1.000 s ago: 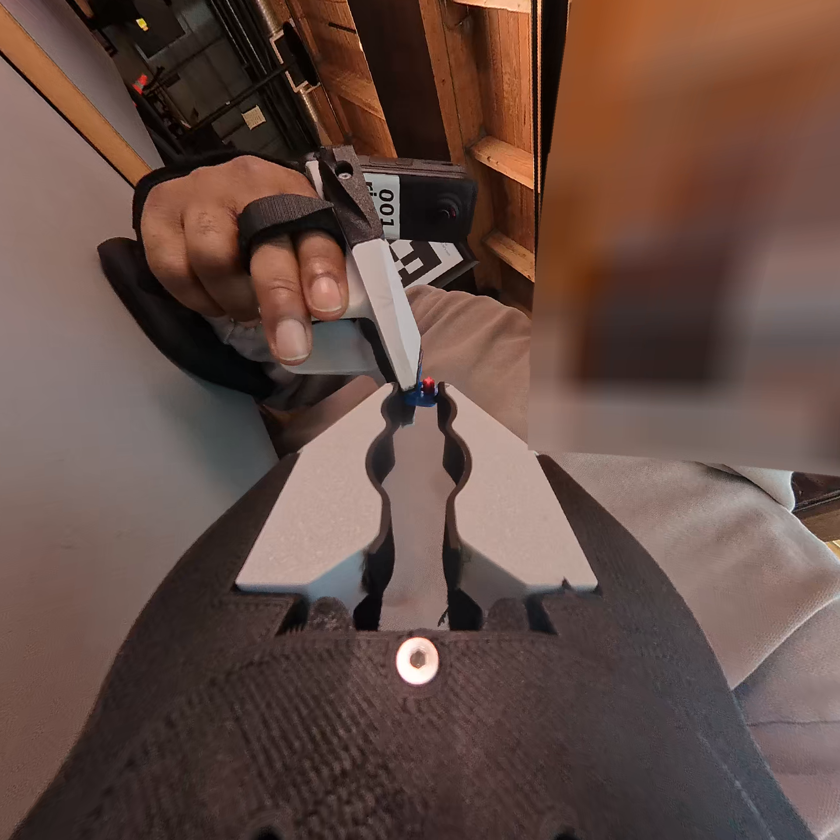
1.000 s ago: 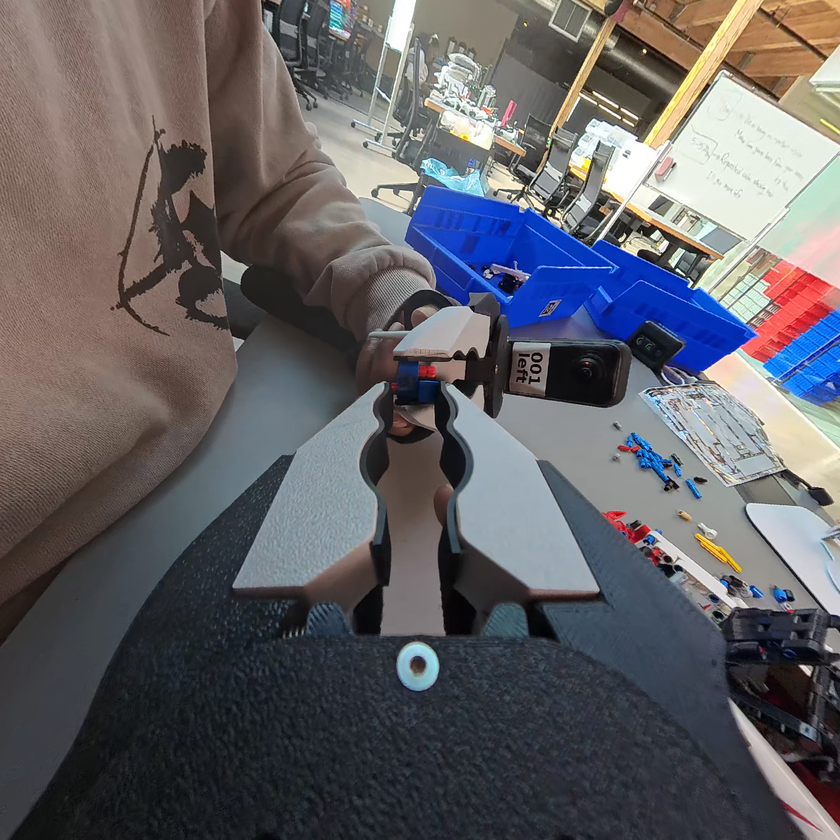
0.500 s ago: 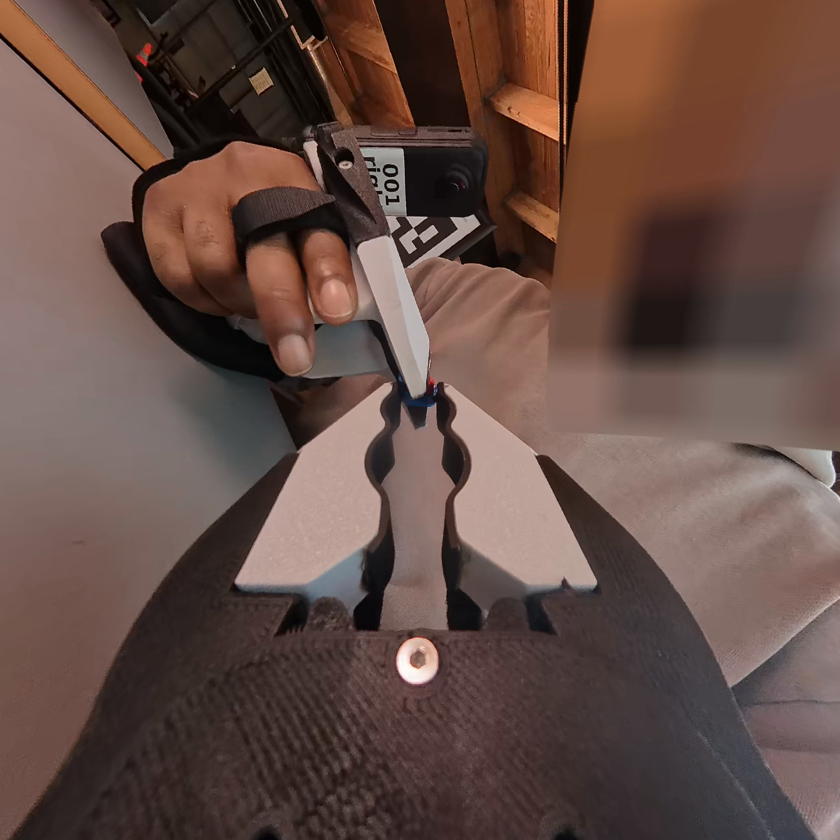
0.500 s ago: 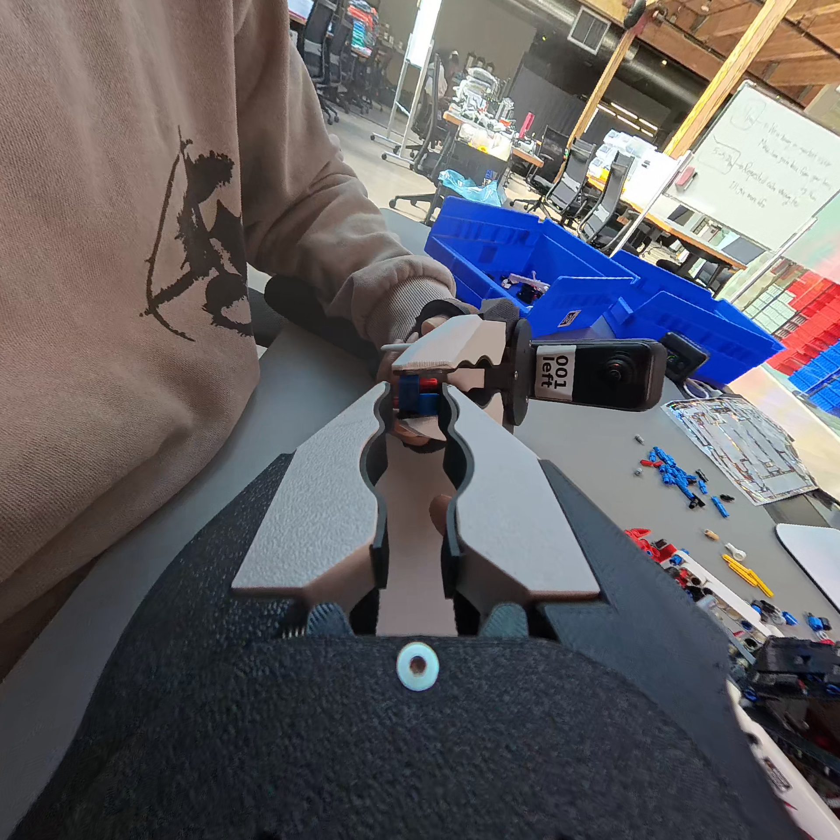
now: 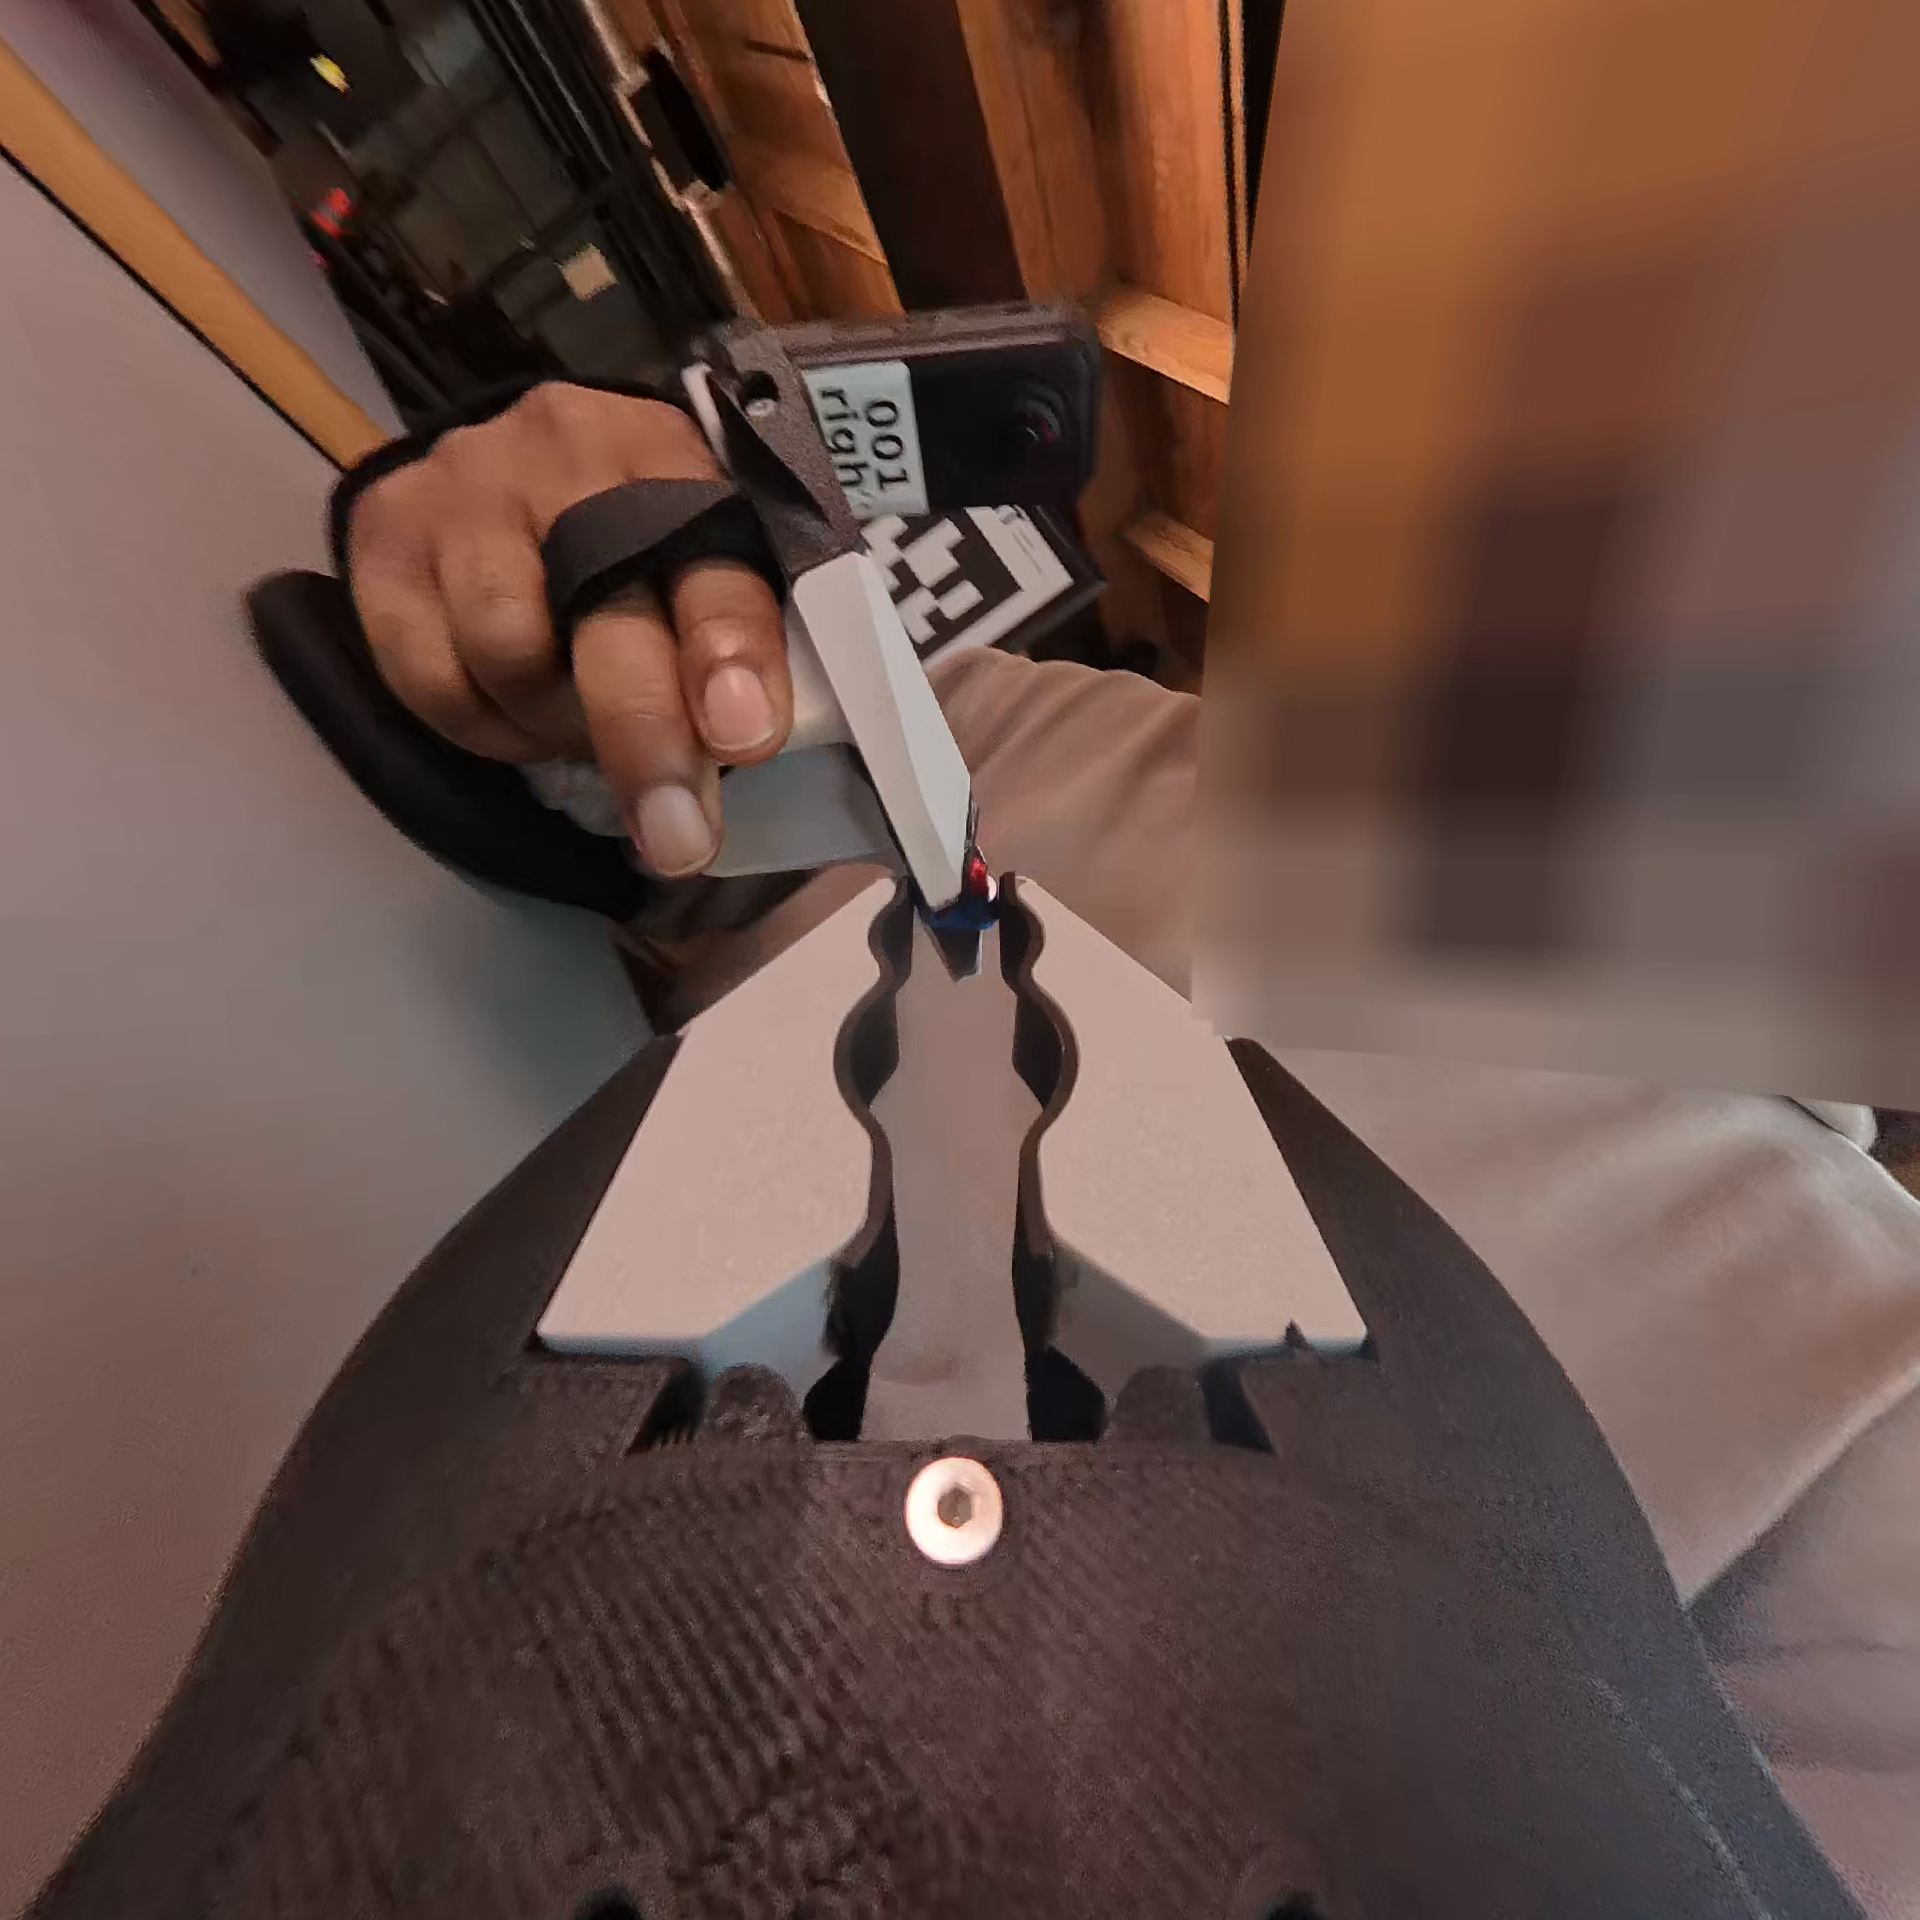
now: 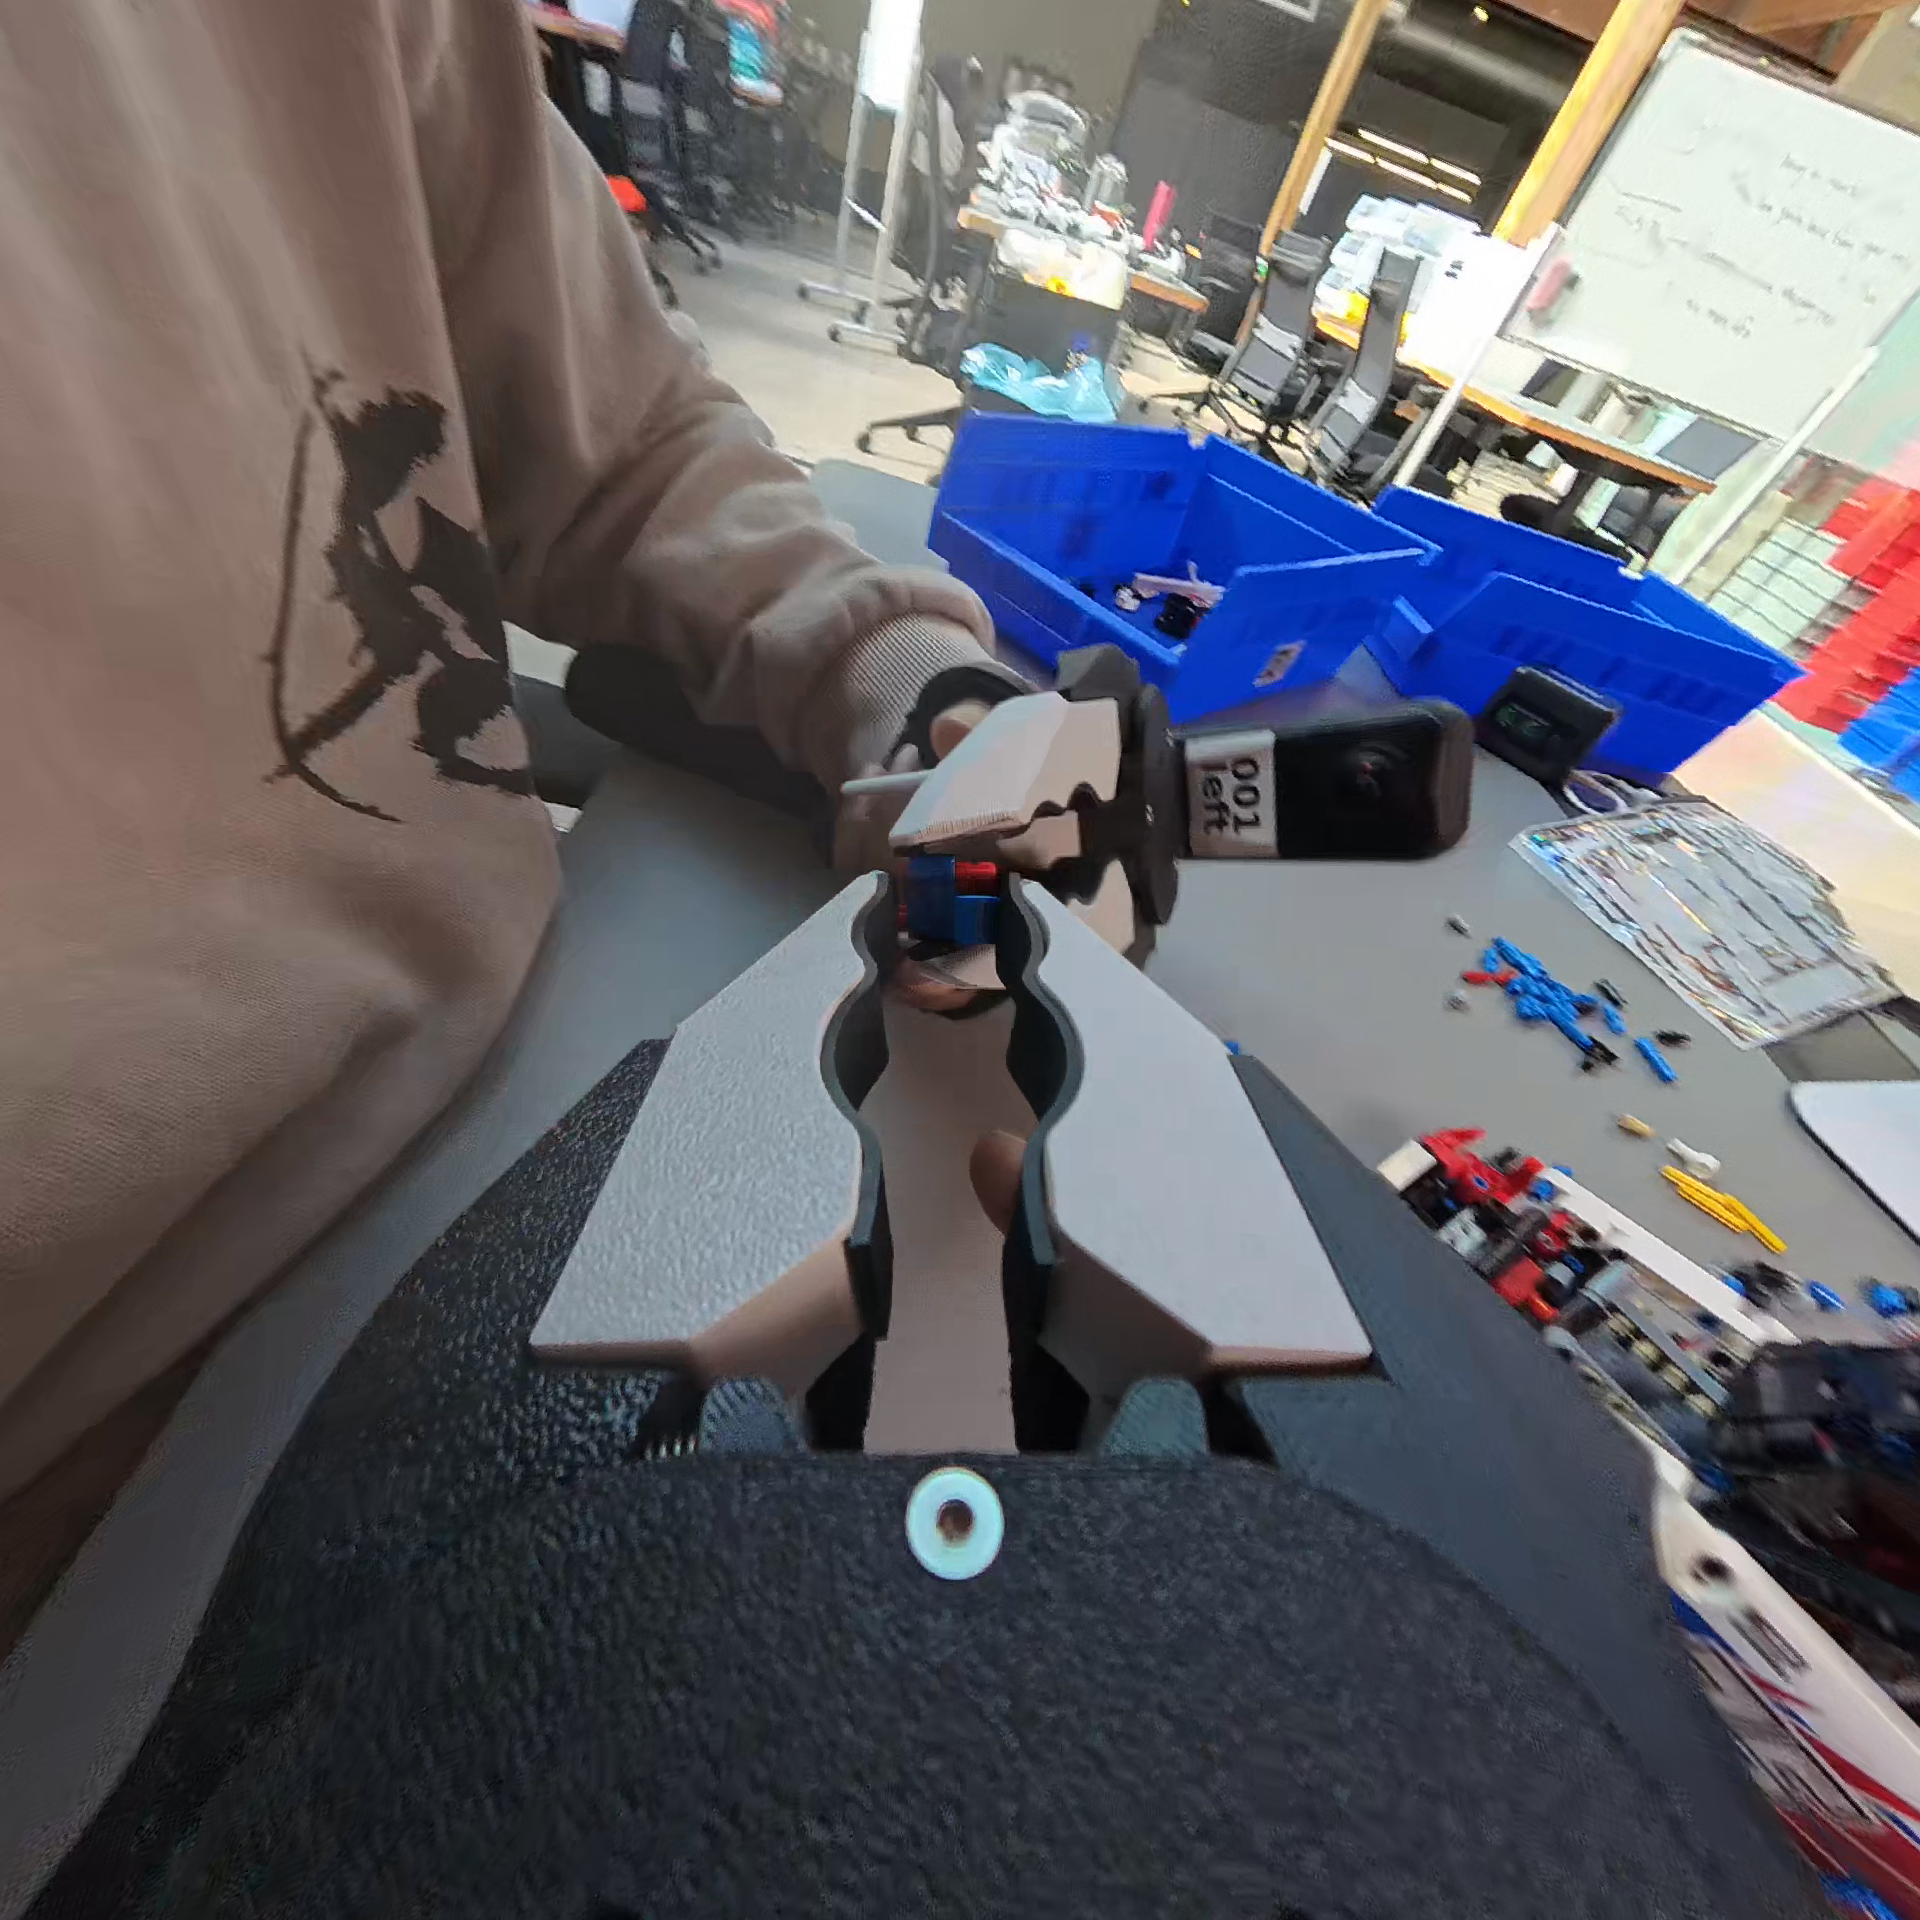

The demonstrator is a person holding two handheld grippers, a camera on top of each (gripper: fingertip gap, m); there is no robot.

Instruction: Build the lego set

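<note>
A small blue and red lego piece [image 6: 948,902] is held in the air between both grippers, close to the person's chest. My right gripper [image 6: 945,896] is shut on its sides. My left gripper [image 5: 953,900] is shut on the same piece [image 5: 961,914]. In the right wrist view the left gripper's fingers [image 6: 987,795] clamp the piece from above and below. In the left wrist view the right gripper's fingers [image 5: 883,717] come in from the upper left, held by a hand [image 5: 540,582]. Most of the piece is hidden by the fingertips.
On the grey table [image 6: 1299,987] to the right lie loose blue pieces [image 6: 1548,997], yellow pieces [image 6: 1720,1210], a printed sheet [image 6: 1704,914] and a partly built red, white and black model [image 6: 1558,1247]. Two blue bins [image 6: 1195,540] stand behind. The person's beige sweatshirt [image 6: 260,623] fills the left. My left and right fingertips are right by each other.
Both grippers stay closed on the piece. The pair has drifted and tilted a little, and both views have shifted slightly.
</note>
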